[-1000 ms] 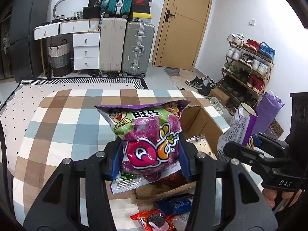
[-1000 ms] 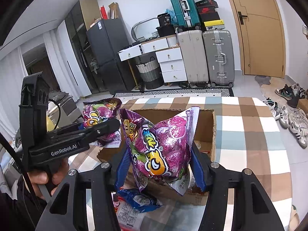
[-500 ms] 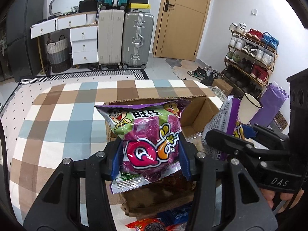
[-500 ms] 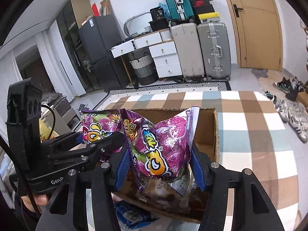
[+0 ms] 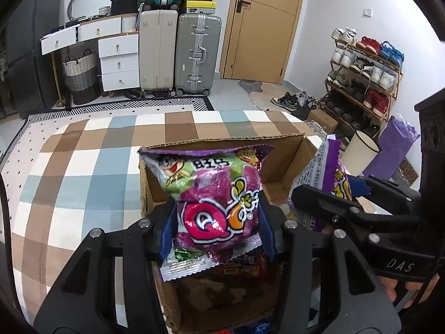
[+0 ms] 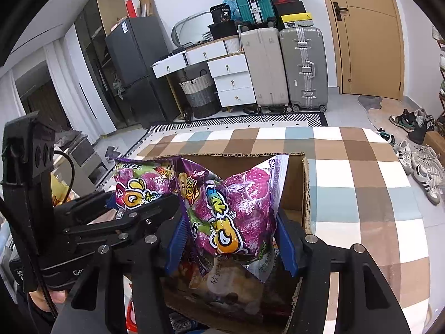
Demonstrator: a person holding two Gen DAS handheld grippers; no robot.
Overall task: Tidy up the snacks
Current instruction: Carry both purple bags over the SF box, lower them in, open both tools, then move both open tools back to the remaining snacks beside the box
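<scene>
My left gripper (image 5: 217,225) is shut on a purple and green candy bag (image 5: 214,194) and holds it over the open cardboard box (image 5: 222,140). My right gripper (image 6: 230,239) is shut on a second purple candy bag (image 6: 236,208), also above the box (image 6: 297,194). The two grippers are side by side: the right one shows in the left wrist view (image 5: 347,206), the left one with its bag in the right wrist view (image 6: 133,211). Several snack packets lie inside the box (image 6: 222,281).
The box stands on a table with a checked cloth (image 5: 83,172). A cream cup (image 5: 358,153) and a purple bag (image 5: 397,144) stand past the table's right edge. Suitcases (image 5: 178,53), drawers and a shoe rack (image 5: 364,75) line the room behind.
Both grippers have moved forward with their bags, from in front of the box to over its opening. The two grippers have come closer together.
</scene>
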